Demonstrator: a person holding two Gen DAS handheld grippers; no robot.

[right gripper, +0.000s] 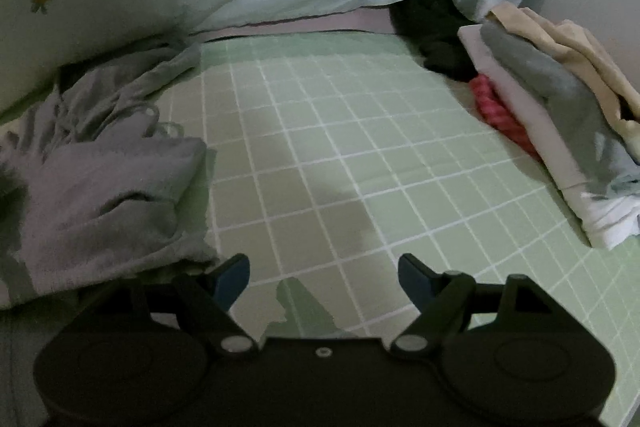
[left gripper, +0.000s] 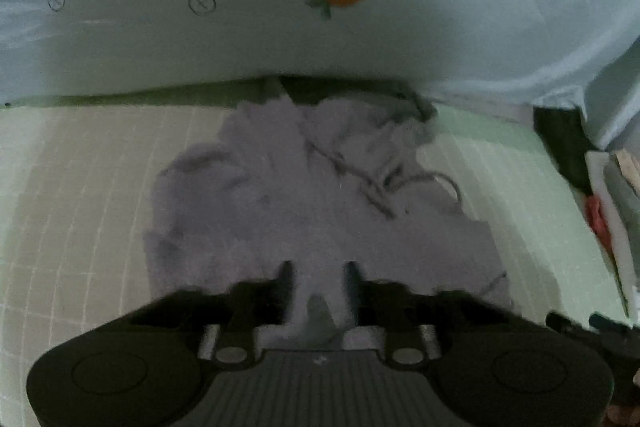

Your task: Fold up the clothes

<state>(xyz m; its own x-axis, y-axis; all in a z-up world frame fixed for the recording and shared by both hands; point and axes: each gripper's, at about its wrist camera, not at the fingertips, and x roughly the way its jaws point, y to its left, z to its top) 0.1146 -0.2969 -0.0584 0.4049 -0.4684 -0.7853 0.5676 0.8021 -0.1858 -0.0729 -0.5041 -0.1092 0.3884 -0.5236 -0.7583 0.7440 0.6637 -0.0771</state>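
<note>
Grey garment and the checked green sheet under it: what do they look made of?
The grey garment looks like soft knit jersey or fleece, matte: it slumps in thick rounded folds and has drawstring cords, though blur hides the weave. The green sheet looks like thin woven cotton, matte: it lies flat with shallow creases and a printed white grid.

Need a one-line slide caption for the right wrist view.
Open right hand-held gripper over the green grid sheet, crumpled grey garment at left, folded stack at right.

Grey garment [left gripper: 320, 195] — green-checked sheet [right gripper: 340, 147]
</note>
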